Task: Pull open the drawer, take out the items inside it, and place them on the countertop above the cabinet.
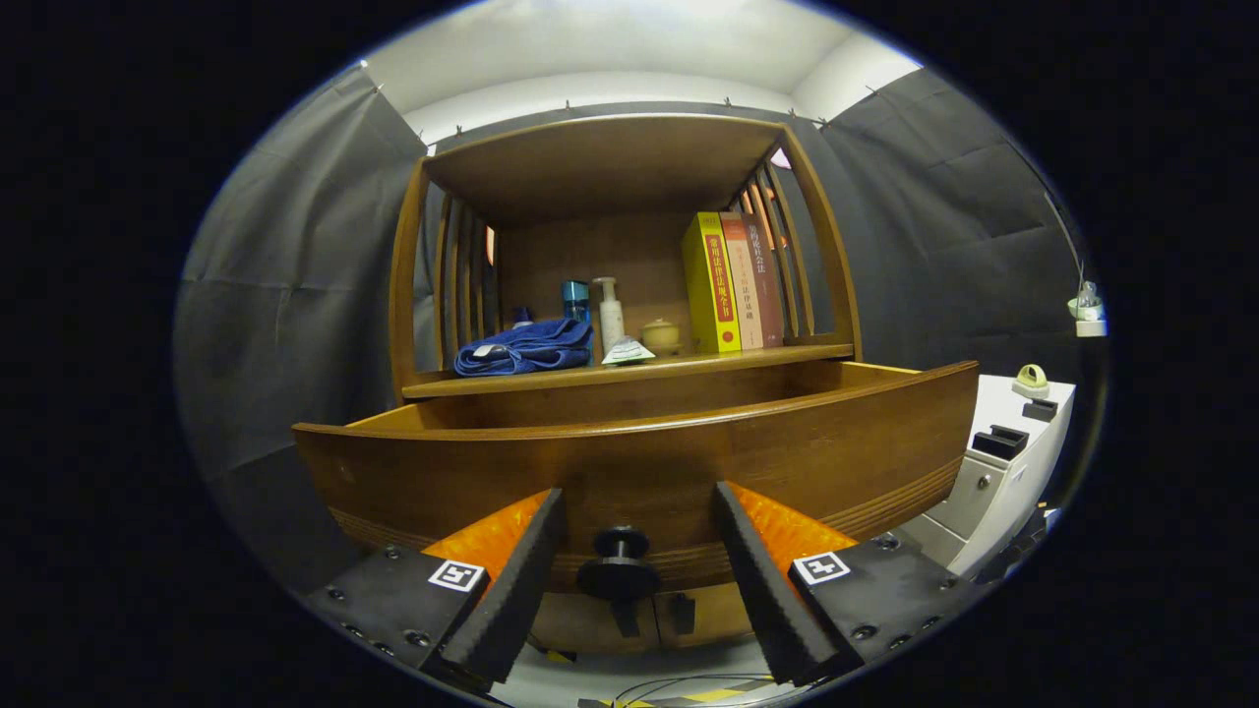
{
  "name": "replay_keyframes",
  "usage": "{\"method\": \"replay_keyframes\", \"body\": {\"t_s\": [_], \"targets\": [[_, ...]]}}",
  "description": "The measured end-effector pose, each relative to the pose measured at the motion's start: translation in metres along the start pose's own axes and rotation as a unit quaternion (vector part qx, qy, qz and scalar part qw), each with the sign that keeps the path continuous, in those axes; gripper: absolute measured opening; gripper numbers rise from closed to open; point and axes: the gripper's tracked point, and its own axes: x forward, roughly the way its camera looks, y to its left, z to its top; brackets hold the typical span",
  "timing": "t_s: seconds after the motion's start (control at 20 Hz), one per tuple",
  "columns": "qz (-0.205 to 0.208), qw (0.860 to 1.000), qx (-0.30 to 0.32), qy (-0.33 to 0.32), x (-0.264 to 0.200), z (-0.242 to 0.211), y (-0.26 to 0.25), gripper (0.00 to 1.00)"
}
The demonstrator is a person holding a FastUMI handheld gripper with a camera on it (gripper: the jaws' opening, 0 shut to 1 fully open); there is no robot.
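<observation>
Between our spread fingers (pixel 531 560) we see the dark knob (pixel 619 564) of the pulled-out drawer (pixel 639 462), untouched on both sides, the gripper (pixel 639 511) holding nothing. Beyond them, the countertop (pixel 629 374) carries a blue cloth (pixel 524 346) and books (pixel 733 283).

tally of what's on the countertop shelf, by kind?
Books: 3
Bottles: 2, pump bottle and blue bottle
Blue cloth: 1
Small lidded jar: 1
Packet: 1
Total: 8
Gripper open around the drawer knob.
</observation>
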Motion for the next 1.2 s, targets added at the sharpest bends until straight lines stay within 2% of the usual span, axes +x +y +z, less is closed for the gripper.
{"method": "replay_keyframes", "body": {"t_s": [0.25,0.6,0.9,1.05,1.2], "targets": [[0.005,1.0,0.019,0.018,0.042,0.011,-0.002,0.98],[0.001,0.999,-0.002,0.04,0.106,0.012,0.002,0.99],[-0.002,0.999,-0.005,0.046,0.139,0.011,0.001,0.99],[0.0,0.997,0.006,0.073,0.151,-0.001,0.001,0.98],[-0.001,0.998,-0.004,0.057,0.151,-0.002,0.0,0.98]]}}
